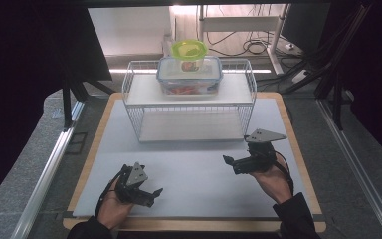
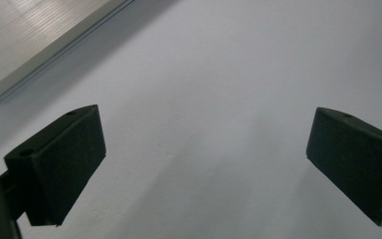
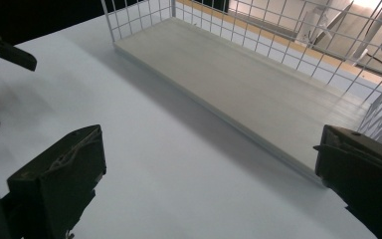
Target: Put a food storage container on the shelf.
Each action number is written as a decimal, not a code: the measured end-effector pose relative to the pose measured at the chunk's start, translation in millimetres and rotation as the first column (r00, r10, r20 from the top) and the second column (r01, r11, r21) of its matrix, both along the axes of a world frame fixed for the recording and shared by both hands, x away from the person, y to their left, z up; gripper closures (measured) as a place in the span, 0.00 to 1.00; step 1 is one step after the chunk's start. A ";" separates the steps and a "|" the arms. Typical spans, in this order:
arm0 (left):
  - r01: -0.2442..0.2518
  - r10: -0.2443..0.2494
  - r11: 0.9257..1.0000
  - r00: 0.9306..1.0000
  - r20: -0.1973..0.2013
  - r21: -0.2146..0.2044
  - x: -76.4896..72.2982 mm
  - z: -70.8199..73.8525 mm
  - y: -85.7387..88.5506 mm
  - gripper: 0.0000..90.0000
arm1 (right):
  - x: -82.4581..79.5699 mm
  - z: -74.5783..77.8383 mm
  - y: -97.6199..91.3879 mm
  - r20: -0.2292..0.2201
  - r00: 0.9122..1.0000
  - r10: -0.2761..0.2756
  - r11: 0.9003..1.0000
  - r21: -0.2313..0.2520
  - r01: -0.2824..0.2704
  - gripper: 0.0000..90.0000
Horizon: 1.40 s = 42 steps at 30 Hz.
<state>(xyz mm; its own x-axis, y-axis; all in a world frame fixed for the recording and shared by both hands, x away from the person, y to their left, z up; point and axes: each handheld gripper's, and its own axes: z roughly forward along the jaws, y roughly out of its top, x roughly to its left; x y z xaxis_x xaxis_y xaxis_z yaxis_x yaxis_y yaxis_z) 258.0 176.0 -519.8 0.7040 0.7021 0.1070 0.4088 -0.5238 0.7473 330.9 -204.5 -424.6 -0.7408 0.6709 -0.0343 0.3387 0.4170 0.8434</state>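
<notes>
Risk here sits mostly with the stack on top of the wire shelf (image 1: 189, 97): a clear lidded container (image 1: 189, 75) with red contents, and a green-lidded cup (image 1: 189, 51) standing on its lid. Both pairs of tongs hang over the bare white table (image 1: 189, 164), well apart from that stack, and both are spread wide with nothing between the jaws; the left tongs (image 1: 148, 193) hover near the front edge, the right tongs (image 1: 234, 163) nearer the shelf's front right corner.

A reach for the container from here would, I judge, have to clear the raised wire rim first; clipping it could jolt the whole shelf and tip the cup off the lid. Gripping the container by one end alone could tilt it, with the same result. The smooth plastic walls look slippery for narrow pads, so a shallow bite might let it slide. The right tongs, seen in the right gripper view, also point close to the lower board (image 3: 258, 94), where a careless sweep could snag a jaw in the mesh
</notes>
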 end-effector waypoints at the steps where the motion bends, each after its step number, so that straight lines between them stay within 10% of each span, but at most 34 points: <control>1: 0.000 0.000 1.000 1.000 0.000 -0.003 -0.1 0.0 0.0 0.02 | -2.0 -0.9 -1.2 -0.001 1.000 0.000 1.000 -0.001 0.000 0.00; 42: 0.006 -0.006 0.999 1.000 0.014 0.032 1.5 -7.0 -2.1 0.01 | -25.5 -81.6 -26.5 -0.074 0.995 -0.061 0.991 -0.120 0.052 0.00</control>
<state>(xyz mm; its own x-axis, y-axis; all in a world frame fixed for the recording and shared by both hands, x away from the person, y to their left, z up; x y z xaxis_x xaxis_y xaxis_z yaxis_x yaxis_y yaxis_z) 259.5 173.9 -526.8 0.7062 0.6941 0.1397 0.3952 -0.5501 0.7357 305.4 -231.1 -506.2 -0.7051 0.7066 -0.0595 0.4271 0.4902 0.7598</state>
